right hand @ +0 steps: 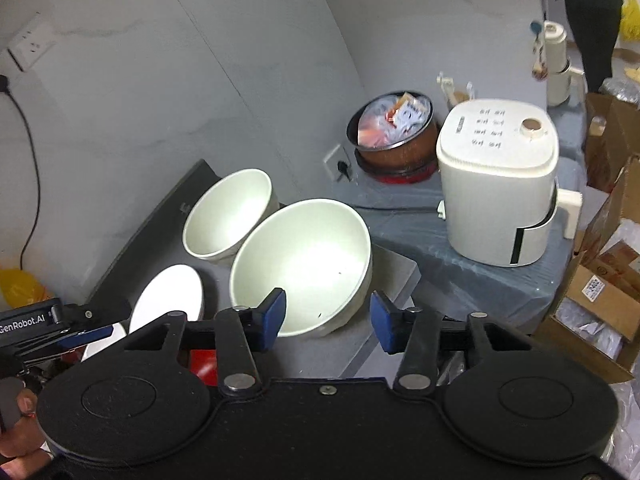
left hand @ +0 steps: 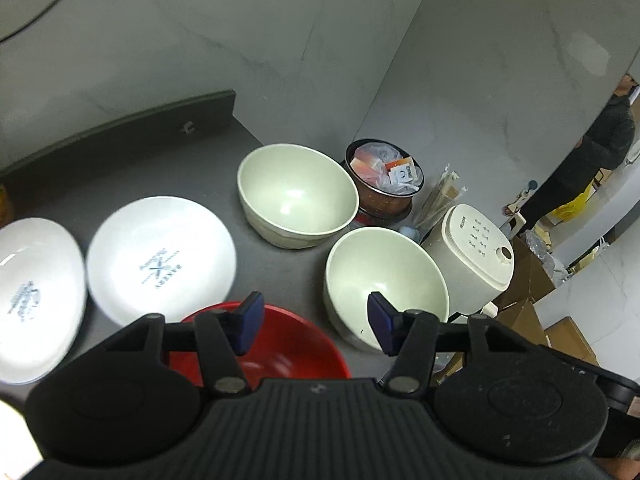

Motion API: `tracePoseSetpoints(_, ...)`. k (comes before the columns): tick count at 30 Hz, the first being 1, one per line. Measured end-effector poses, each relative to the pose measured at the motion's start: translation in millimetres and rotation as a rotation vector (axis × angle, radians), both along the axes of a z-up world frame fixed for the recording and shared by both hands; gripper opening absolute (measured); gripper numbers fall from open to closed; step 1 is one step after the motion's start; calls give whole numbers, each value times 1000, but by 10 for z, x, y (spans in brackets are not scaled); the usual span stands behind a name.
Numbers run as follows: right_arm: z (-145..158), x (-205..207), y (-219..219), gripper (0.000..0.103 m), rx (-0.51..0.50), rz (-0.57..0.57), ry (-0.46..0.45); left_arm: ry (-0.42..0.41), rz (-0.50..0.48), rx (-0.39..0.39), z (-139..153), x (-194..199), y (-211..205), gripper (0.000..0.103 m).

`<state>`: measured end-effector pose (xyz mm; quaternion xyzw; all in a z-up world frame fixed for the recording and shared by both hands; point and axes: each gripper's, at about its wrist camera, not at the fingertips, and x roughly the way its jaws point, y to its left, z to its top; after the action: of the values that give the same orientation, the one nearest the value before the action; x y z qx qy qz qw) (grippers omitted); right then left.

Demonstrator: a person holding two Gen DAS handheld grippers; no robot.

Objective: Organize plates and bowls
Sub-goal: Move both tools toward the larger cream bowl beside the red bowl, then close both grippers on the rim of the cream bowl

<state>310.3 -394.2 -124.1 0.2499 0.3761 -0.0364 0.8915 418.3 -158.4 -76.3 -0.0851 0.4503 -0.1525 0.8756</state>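
From my left wrist, my left gripper [left hand: 316, 326] hangs with its jaws apart and nothing between the blue pads; the red bowl [left hand: 280, 340] lies just beneath them on the grey table [left hand: 248, 232]; taking that red bowl as my mark, the near cream bowl [left hand: 386, 280] sits just to its right, the far cream bowl [left hand: 298, 196] stands beyond it, and two white plates [left hand: 160, 256] lie to its left, the nearer one printed with a dark logo; past the far cream bowl a brown pot [left hand: 382, 184] holds packets, and a white appliance [left hand: 472, 252] stands right of the near cream bowl.

From my right wrist, my right gripper [right hand: 328, 318] is likewise parted and empty; the near cream bowl [right hand: 302, 266] sits just ahead of the pads, its rim behind the left pad; the far cream bowl [right hand: 228, 220] is behind and left of it, touching or nearly so; a white plate [right hand: 168, 298] lies to its left; my left gripper [right hand: 86, 332] shows at the left edge; the white appliance [right hand: 496, 184] stands well to its right.
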Motion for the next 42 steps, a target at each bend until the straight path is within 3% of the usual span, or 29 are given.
tracePoseSetpoints(9, -270, 509, -208, 33, 28, 83, 76, 82, 14, 20, -318, 407, -327, 49)
tracePoseSetpoints(14, -370, 741, -297, 32, 13, 108, 113, 132, 26, 30, -488, 601, -444, 37)
tracePoseSetpoints(21, -548, 1019, -401, 25, 25, 143, 169, 209, 46, 56, -744, 817, -583, 30)
tracePoseSetpoints(26, -632, 1122, -394, 25, 29, 173, 197, 268, 64, 58, -910, 918, -648, 19)
tracePoseSetpoints(29, -700, 1167, -361, 14, 18, 202, 211, 287, 65, 68, -975, 937, -674, 6)
tracePoseSetpoints(35, -694, 1129, -351, 12, 11, 200, 200, 292, 67, 65, -964, 903, -654, 5)
tracePoseSetpoints(42, -473, 942, -315, 12, 1, 175, 138, 232, 60, 36, -711, 784, -588, 5)
